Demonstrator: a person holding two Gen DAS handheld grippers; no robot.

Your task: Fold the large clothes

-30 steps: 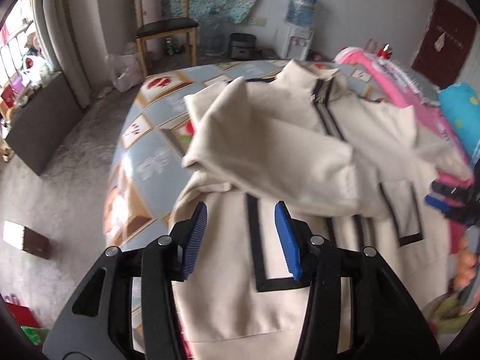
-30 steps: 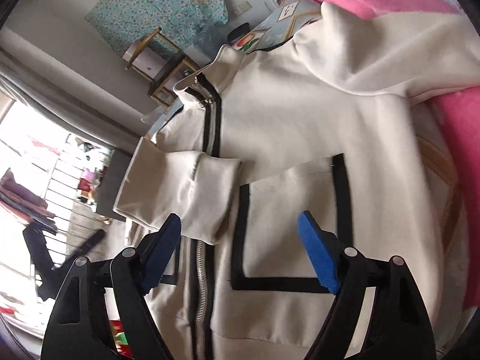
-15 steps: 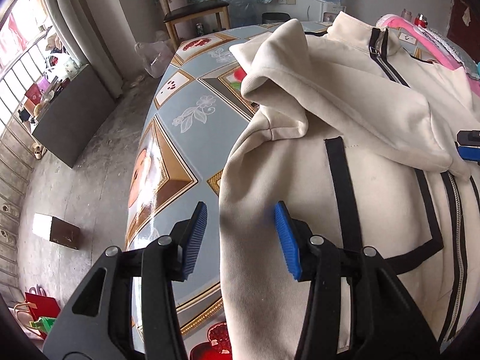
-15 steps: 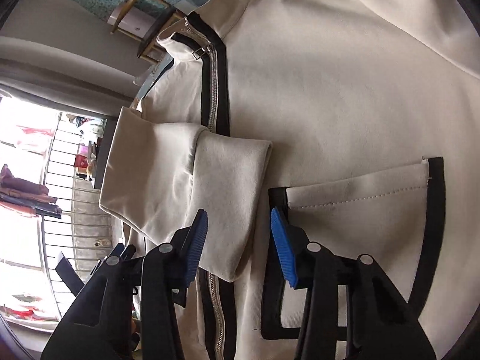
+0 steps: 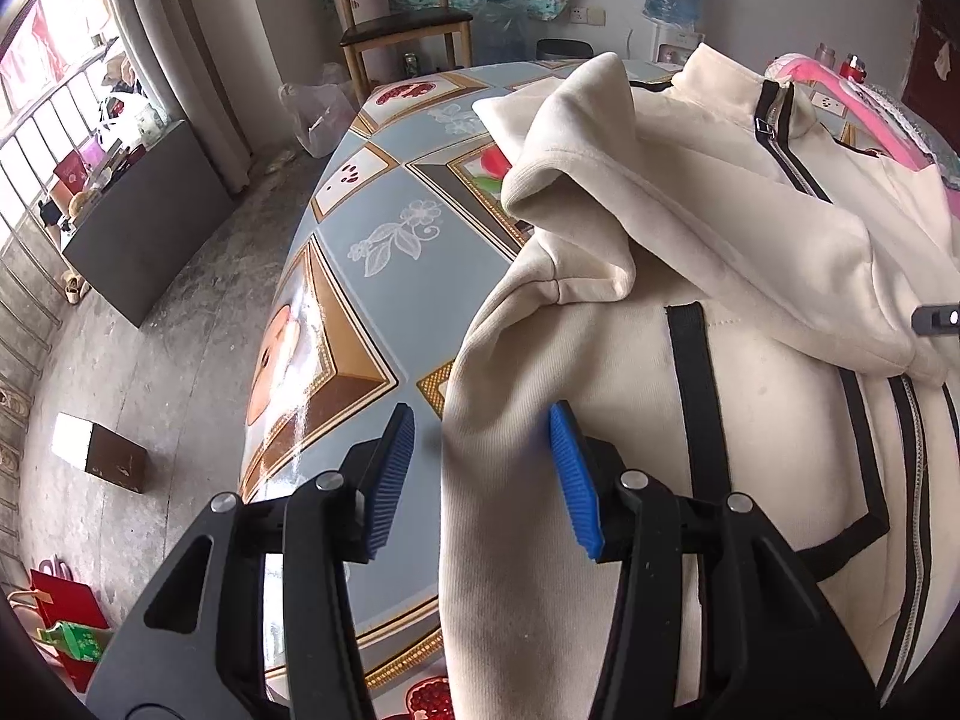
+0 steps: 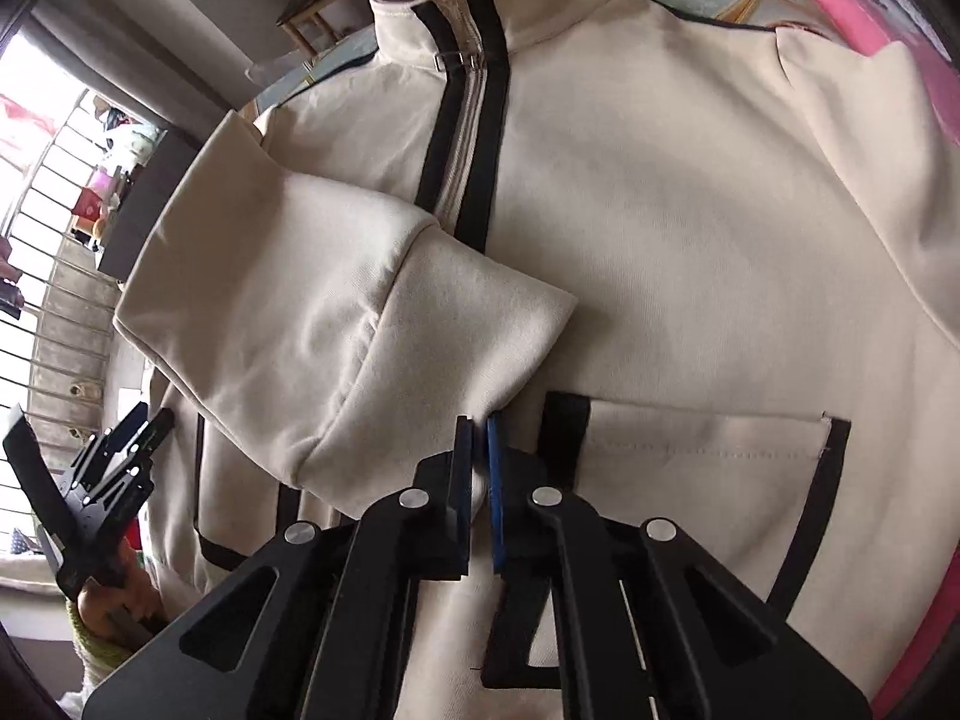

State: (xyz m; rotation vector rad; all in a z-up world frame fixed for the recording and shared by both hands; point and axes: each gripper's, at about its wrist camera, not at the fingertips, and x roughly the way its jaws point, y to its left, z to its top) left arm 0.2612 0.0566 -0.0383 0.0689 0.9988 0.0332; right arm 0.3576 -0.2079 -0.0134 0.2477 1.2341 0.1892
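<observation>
Left gripper [image 5: 480, 474]: jaws stand part open, straddling the left side edge of the cream jacket [image 5: 690, 360] near its hem; the blue pads do not press the cloth. Right gripper [image 6: 479, 480]: jaws have just been closing and now pinch a small fold of cream fabric at the cuff end of the folded sleeve [image 6: 336, 324], just left of the black-trimmed pocket [image 6: 696, 480].

Location: the jacket lies front-up on the patterned tablecloth [image 5: 366, 252], with a pink garment [image 6: 900, 12] beside it on the right.

Progress, as judged from the layout:
1. Jacket spread flat and zipped: done.
2. Left sleeve folded inward across the chest, cuff reaching the zip line: done, though it bulges at the shoulder and appears not yet smoothed.
3. Right sleeve: cannot be confirmed; that side is largely outside both views.
4. Side panel fold and hem-to-collar fold: not yet done. The left gripper is placed as if for the side fold.

Orientation: the collar [image 6: 480, 6] points to the far end of the table and the hem lies nearest the grippers. The long axis follows the zip [image 6: 465, 138], running near to far.
</observation>
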